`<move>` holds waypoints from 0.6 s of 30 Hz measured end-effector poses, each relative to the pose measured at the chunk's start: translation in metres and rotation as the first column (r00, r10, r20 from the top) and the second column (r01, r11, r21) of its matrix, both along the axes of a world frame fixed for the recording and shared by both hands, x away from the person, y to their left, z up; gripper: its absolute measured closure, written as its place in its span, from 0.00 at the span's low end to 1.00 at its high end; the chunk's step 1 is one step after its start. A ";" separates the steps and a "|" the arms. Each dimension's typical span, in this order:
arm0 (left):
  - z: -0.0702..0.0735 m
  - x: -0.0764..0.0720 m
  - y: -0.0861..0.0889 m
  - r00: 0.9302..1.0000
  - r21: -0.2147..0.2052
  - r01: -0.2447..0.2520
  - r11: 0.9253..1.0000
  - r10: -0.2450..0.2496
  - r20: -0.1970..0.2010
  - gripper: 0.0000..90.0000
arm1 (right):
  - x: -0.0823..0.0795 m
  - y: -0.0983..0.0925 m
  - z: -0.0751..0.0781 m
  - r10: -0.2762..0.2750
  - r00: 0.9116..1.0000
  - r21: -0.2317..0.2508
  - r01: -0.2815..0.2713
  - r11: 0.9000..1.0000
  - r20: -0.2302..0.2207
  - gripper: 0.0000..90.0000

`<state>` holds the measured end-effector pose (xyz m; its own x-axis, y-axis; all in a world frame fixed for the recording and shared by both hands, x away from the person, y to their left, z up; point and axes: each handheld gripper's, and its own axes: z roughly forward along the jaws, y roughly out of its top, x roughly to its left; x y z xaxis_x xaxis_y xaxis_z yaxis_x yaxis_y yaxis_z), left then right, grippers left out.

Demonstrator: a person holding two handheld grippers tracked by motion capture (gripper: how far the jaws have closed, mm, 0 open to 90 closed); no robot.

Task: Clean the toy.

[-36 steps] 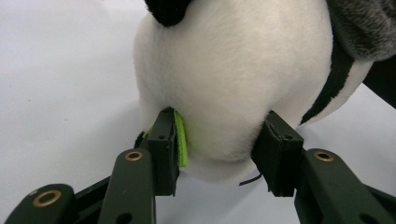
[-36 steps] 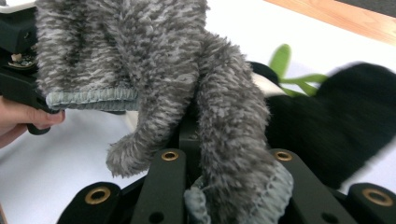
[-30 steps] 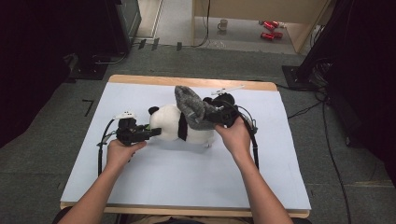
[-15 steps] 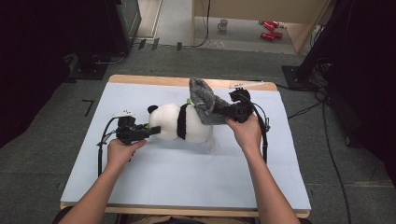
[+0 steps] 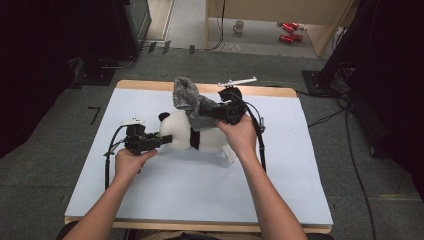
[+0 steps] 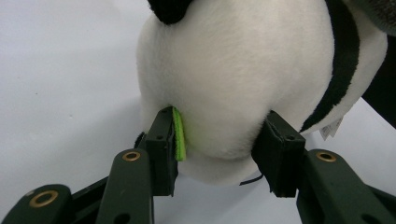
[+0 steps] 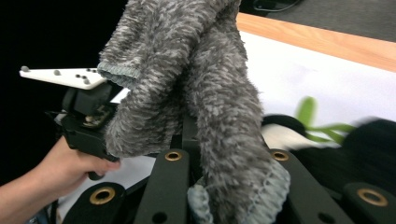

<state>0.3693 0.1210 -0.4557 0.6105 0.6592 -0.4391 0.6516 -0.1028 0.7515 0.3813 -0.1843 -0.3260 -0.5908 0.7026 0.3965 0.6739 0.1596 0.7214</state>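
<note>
High view — panda lies lengthwise across table, head left.

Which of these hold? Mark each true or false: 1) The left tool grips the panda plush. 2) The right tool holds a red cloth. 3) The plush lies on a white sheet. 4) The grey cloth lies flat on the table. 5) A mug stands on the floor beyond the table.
1) The left tool grips the panda plush: true; its pads press into the white body.
2) False: the right tool holds a fuzzy grey cloth.
3) True: the plush rests on the white sheet.
4) False: the cloth is lifted above the plush.
5) True: a mug stands there.
</note>
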 end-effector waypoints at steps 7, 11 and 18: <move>0.001 0.000 0.000 1.000 0.004 0.002 1.000 -0.002 0.002 0.60 | 0.002 0.039 0.000 0.060 0.998 0.006 -0.060 0.998 -0.002 0.88; 0.002 -0.001 -0.001 1.000 0.007 0.002 1.000 -0.002 0.006 0.60 | 0.005 0.058 -0.006 0.077 0.997 0.007 -0.077 0.997 -0.019 0.88; 0.002 0.000 -0.001 1.000 0.013 -0.003 1.000 0.003 -0.007 0.60 | 0.012 0.076 -0.036 0.056 0.997 -0.060 -0.059 0.996 -0.058 0.87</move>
<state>0.3689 0.1198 -0.4532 0.6054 0.6669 -0.4344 0.6570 -0.1106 0.7457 0.3936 -0.1082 -0.3622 -0.6091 0.6922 0.3872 0.7015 0.2424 0.6702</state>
